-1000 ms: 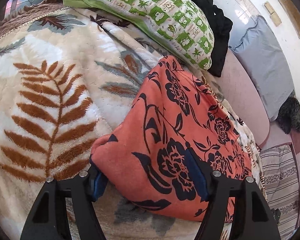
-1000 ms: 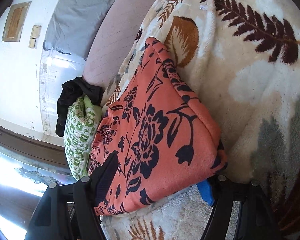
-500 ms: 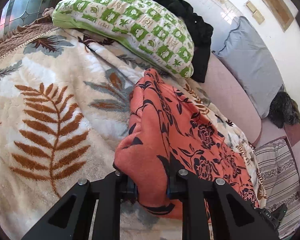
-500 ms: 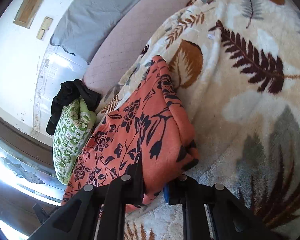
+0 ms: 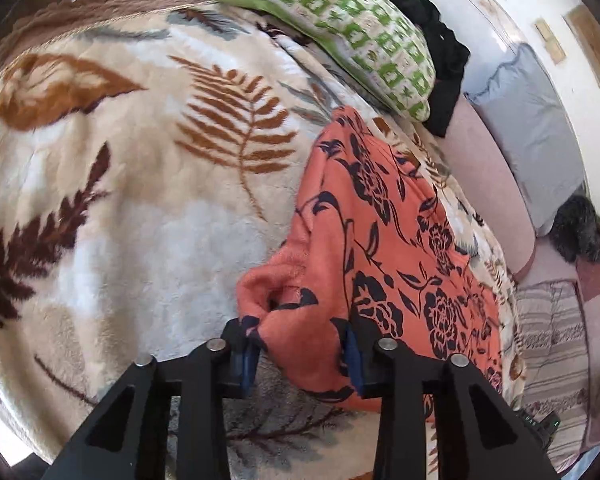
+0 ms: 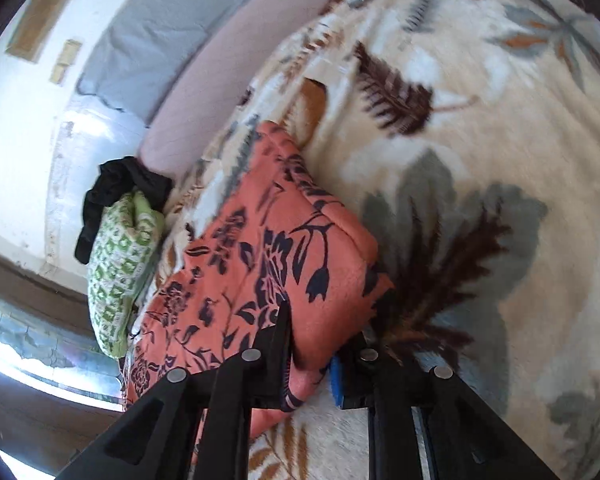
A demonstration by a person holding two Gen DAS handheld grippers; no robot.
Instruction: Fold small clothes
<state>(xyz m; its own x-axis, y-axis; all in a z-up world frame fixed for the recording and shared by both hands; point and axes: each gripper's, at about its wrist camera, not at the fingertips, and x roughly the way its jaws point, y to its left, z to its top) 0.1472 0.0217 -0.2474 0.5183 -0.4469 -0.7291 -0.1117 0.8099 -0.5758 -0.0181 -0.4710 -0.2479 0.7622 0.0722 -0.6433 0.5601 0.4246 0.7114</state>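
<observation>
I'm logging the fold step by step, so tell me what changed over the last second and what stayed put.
Both grippers went from open around the orange floral garment to closed on its near corners. Now the left gripper and the right gripper are both opening, bunched cloth between the jaws. The corners crumpled inward. The green pillow and the leaf-print blanket stayed.

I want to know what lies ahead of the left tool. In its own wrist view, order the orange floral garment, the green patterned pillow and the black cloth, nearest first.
1. orange floral garment, between the left tool's opening fingers.
2. green patterned pillow, beyond it, at the top.
3. black cloth, behind the pillow's right end, by the wall.
</observation>
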